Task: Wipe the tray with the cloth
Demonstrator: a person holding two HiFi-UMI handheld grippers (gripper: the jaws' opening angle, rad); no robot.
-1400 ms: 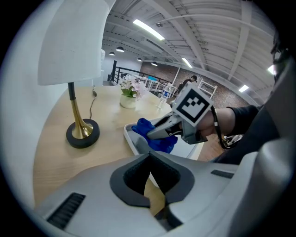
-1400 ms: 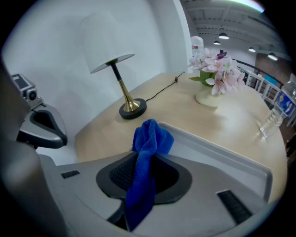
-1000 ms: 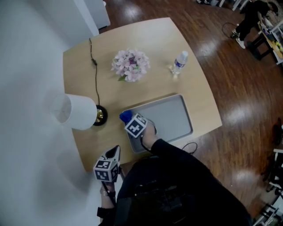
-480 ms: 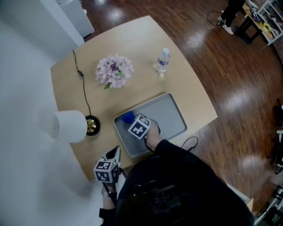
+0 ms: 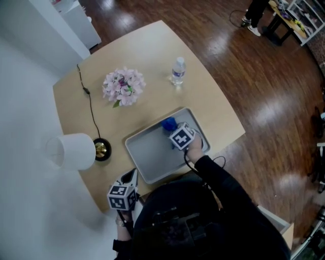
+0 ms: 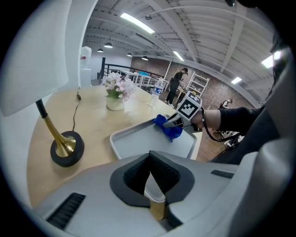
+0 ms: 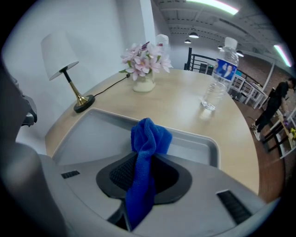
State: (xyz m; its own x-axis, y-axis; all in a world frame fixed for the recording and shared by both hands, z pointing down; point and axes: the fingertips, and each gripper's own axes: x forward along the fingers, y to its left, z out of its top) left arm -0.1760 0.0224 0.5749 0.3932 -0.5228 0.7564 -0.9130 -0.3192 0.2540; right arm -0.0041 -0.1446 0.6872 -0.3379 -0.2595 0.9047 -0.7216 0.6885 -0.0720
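Note:
A grey tray lies on the pale wooden table near its front edge. My right gripper is over the tray's far right part, shut on a blue cloth that touches the tray. In the right gripper view the cloth hangs bunched between the jaws, above the tray's rim. My left gripper sits at the table's front edge, left of the tray, its jaw tips together with nothing held. From the left gripper view I see the tray, the cloth and the right gripper beyond.
A white-shaded lamp with a brass base stands left of the tray, its black cable running back. Pink flowers and a water bottle stand further back. Wooden floor surrounds the table; a person is far off.
My right gripper has carried the blue cloth across the tray, from its left end to its far right part. The left gripper has stayed by the table's front edge.

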